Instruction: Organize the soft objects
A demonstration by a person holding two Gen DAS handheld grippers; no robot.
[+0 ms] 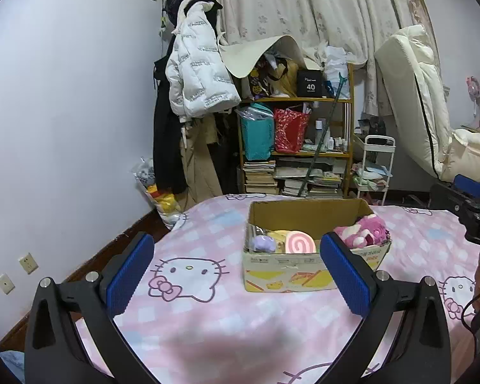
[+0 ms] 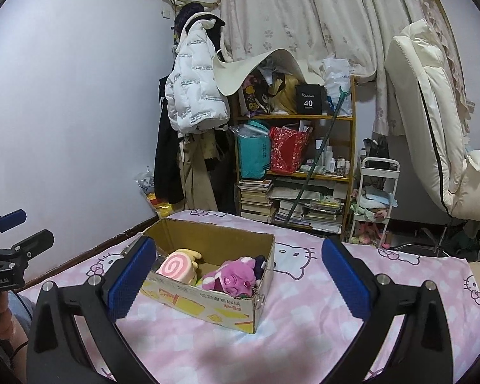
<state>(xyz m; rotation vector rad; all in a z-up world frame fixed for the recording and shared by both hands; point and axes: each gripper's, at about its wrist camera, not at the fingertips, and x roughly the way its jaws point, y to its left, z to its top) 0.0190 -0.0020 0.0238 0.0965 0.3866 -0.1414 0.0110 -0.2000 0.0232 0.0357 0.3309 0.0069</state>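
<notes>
Where both lie wide open and empty, left gripper, right gripper; beyond, black box marked "40".

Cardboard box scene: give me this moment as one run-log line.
cardboard box: on bed | inside: swirl plush, pink plush | left gripper: open, empty | right gripper: open, empty

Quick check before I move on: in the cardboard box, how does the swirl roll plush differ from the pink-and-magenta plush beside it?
The swirl roll plush is pale yellow with a flat round pink spiral face; the magenta plush is deep pink with white patches and a lumpy, shaggy shape. In the right wrist view the swirl roll lies mid-box, while the magenta plush sits at the right end, against the wall. Both are soft toys lying inside the cardboard box, and neither is gripped.
</notes>
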